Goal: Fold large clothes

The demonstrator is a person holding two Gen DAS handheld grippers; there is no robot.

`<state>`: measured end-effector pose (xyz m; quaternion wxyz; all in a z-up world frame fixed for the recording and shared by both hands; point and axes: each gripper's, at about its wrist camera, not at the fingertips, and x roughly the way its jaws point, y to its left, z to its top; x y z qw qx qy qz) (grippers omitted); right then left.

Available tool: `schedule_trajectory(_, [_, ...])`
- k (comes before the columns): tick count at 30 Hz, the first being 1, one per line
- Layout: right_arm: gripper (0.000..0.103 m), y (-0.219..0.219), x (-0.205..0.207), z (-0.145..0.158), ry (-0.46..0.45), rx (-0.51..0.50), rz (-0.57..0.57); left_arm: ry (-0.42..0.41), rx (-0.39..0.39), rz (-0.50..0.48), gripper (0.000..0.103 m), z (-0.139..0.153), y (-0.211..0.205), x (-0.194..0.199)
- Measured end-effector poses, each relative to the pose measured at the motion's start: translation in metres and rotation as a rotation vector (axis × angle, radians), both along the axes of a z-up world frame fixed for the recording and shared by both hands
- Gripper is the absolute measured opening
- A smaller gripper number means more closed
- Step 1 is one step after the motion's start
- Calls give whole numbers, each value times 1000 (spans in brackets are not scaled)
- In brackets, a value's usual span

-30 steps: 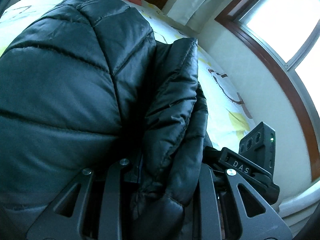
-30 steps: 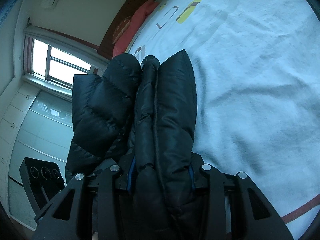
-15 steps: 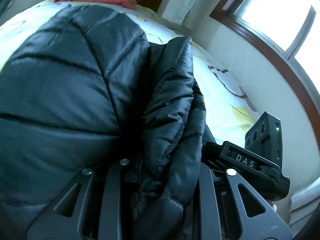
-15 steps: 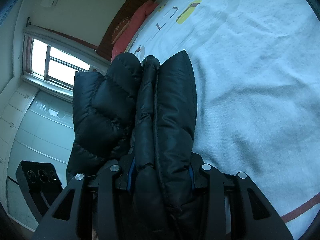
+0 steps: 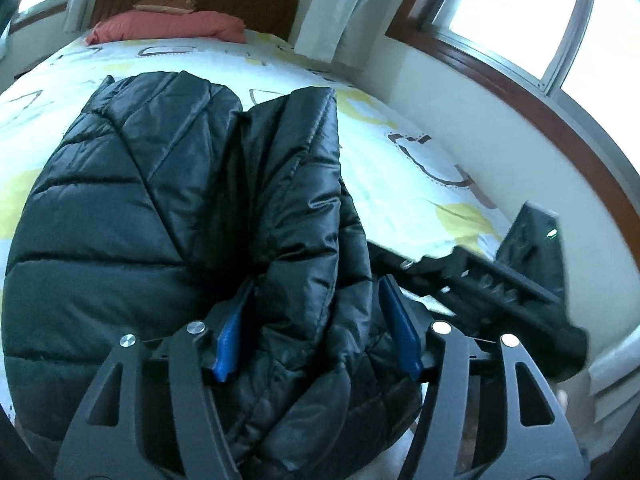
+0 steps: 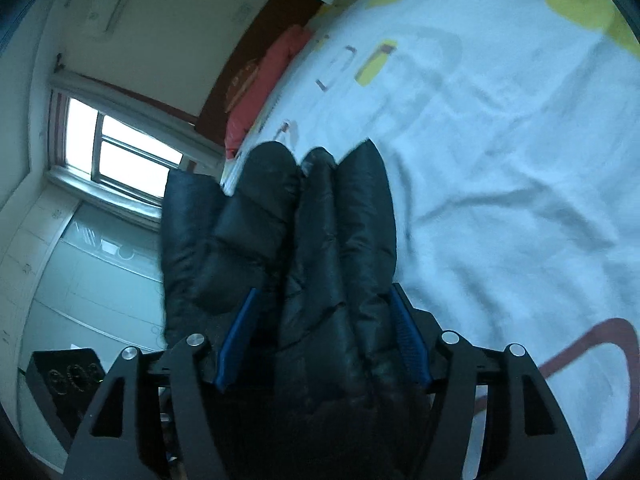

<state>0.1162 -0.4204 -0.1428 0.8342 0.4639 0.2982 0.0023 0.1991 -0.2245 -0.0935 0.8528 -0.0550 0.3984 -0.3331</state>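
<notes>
A black quilted puffer jacket [image 5: 168, 216] lies bunched on the bed; it also shows in the right wrist view [image 6: 320, 240]. My left gripper [image 5: 316, 328] has its blue pads [image 5: 230, 332] spread apart, with a thick fold of the jacket lying loosely between them. My right gripper [image 6: 324, 340] also has its blue pads [image 6: 408, 336] spread, with folded jacket layers between them. The right gripper's body [image 5: 500, 292] shows at the right of the left wrist view, beside the jacket.
The bed [image 6: 500, 160] has a white sheet with yellow and brown patterns. A red pillow [image 5: 168, 28] lies by the wooden headboard [image 5: 240, 0]. Windows [image 5: 520, 12] and a wall run along the bed's right side. A curtain [image 5: 340, 8] hangs near the headboard.
Both grippers have opened: their blue pads now show, no longer pressed on the jacket. Both have pulled back, so more bed and jacket shows.
</notes>
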Motion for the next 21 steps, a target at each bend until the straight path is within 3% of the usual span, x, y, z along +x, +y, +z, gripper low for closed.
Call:
schedule_trajectory(10, [66, -6, -11, 6, -3, 5, -17, 51, -66, 15, 63, 20, 19, -4])
schedule_trajectory(15, [66, -8, -20, 23, -30, -14, -35, 92, -195, 6, 72, 48, 47, -12])
schedule_trajectory(21, [68, 1, -17, 47, -84, -22, -6, 39, -286, 148, 86, 72, 104, 7])
